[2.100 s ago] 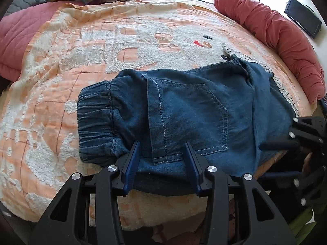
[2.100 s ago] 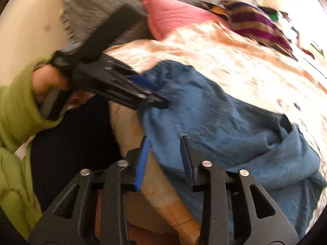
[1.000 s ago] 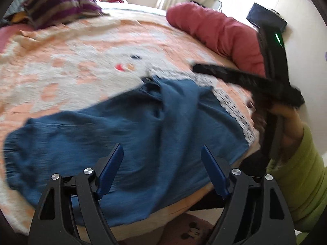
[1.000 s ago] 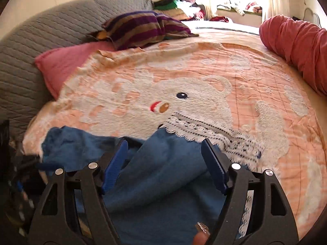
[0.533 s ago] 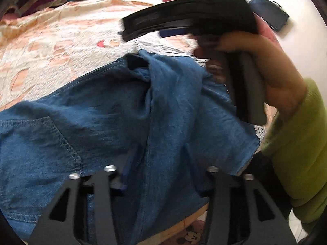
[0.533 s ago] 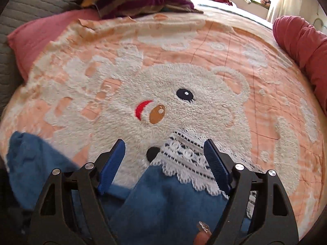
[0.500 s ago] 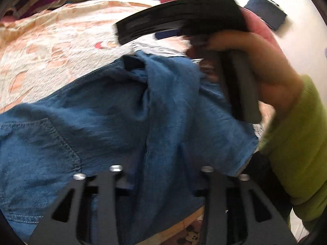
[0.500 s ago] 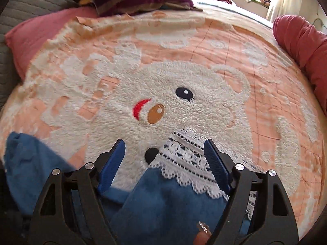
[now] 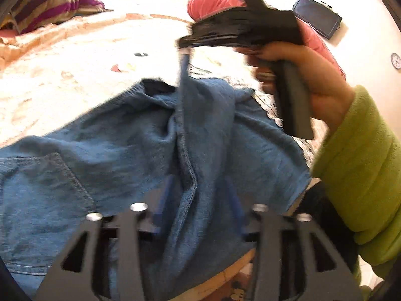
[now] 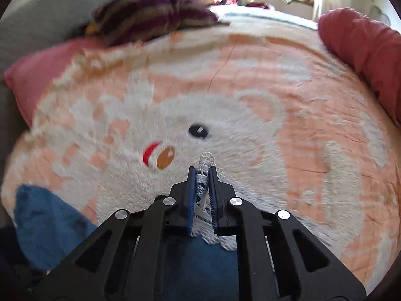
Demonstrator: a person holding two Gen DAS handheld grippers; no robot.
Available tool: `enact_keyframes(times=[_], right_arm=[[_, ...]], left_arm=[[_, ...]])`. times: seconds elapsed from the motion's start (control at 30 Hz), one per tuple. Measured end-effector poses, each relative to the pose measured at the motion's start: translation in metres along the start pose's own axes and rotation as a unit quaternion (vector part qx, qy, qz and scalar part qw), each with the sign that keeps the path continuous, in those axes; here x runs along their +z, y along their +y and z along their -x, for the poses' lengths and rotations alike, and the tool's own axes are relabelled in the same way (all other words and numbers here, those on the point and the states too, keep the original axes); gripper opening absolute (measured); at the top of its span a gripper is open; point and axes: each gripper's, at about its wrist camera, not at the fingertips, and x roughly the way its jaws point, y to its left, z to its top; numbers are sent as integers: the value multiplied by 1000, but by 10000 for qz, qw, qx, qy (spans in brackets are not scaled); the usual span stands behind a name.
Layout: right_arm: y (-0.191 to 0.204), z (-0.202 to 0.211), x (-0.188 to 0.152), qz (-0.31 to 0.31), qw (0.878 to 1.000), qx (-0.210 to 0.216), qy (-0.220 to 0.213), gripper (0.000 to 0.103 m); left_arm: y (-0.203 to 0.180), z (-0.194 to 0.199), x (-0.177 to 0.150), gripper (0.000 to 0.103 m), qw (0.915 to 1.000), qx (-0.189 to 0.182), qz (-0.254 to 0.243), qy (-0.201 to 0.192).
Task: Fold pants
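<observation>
Here the right gripper [image 10: 202, 175] fingers pinch the pants [image 9: 125, 155] lace hem [image 10: 204, 173] above the bear blanket [image 10: 250, 130].

pants [image 9: 120, 150]: blue denim with a white lace hem [image 10: 204, 175] | we see them spread rumpled near the bed's front edge | back pocket stitching facing up on the left | one lace-trimmed leg end lifted up off the rest

Bedding and room around the bed
Bear blanket [image 10: 250, 115] covers the bed; striped pillow [image 10: 147, 15] above pink pillow [image 10: 42, 75]; red bolster [image 10: 363, 57] right; clock [image 9: 396, 60] on wall.
</observation>
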Motion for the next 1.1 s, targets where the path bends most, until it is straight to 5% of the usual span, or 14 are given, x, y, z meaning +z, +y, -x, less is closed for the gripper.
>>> enact_keyframes(times=[0.17, 0.23, 0.3, 0.43, 0.7, 1.1], right_arm=[[-34, 60, -8, -467, 9971, 58, -591, 6], [-48, 85, -14, -675, 9940, 143, -852, 6], [-60, 108, -25, -874, 9902, 168, -1076, 6], [-82, 151, -74, -1330, 9829, 104, -1270, 6], [-89, 189, -166, -1561, 9849, -469, -589, 6], [-76, 174, -210, -763, 9867, -1369, 437, 7]], left_arm=[[-3, 9, 1, 47, 9989, 287, -263, -277], [-5, 13, 2, 20, 9973, 477, -421, -360], [-6, 17, 2, 7, 9966, 468, -534, -410], [-15, 31, -1, 6, 9944, 447, -788, -539], [-27, 23, -9, 6, 9950, 202, -957, -219], [-43, 15, -28, 7, 9888, 124, -1465, 268]])
